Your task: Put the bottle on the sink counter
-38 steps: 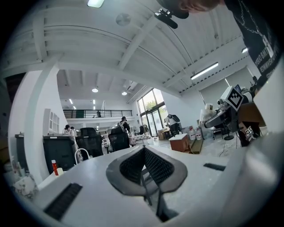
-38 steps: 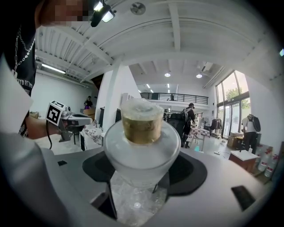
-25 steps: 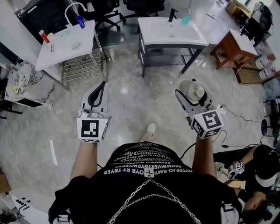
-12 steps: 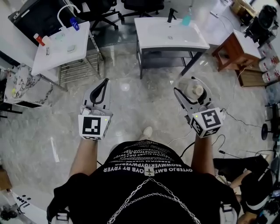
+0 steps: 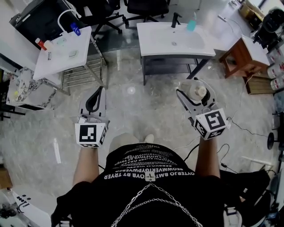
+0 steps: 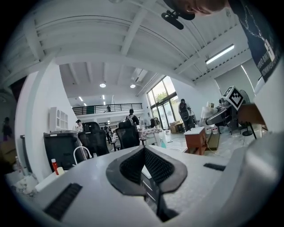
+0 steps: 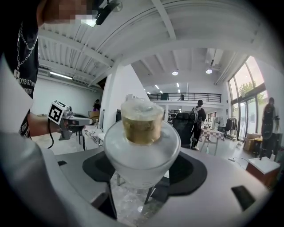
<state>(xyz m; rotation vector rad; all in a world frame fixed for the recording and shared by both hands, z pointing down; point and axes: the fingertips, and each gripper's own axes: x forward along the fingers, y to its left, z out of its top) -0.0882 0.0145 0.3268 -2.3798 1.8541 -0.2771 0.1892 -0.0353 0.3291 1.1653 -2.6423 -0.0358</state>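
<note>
Frosted-white bottle (image 7: 142, 162) (tan cap (image 7: 142, 126))

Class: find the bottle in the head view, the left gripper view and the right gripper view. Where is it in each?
Head view: bottle right of centre, between the right gripper's jaws.
Left gripper view: small, far right, seemingly in that gripper.
Right gripper view: dead centre, clamped.
Shared landmark: black office chairs.

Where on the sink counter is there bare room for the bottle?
The sink counter is bare along its left side and at its front right corner, beside the basin. Its back edge is crowded: the faucet and a teal bottle stand there. The right gripper holds the bottle.
</note>
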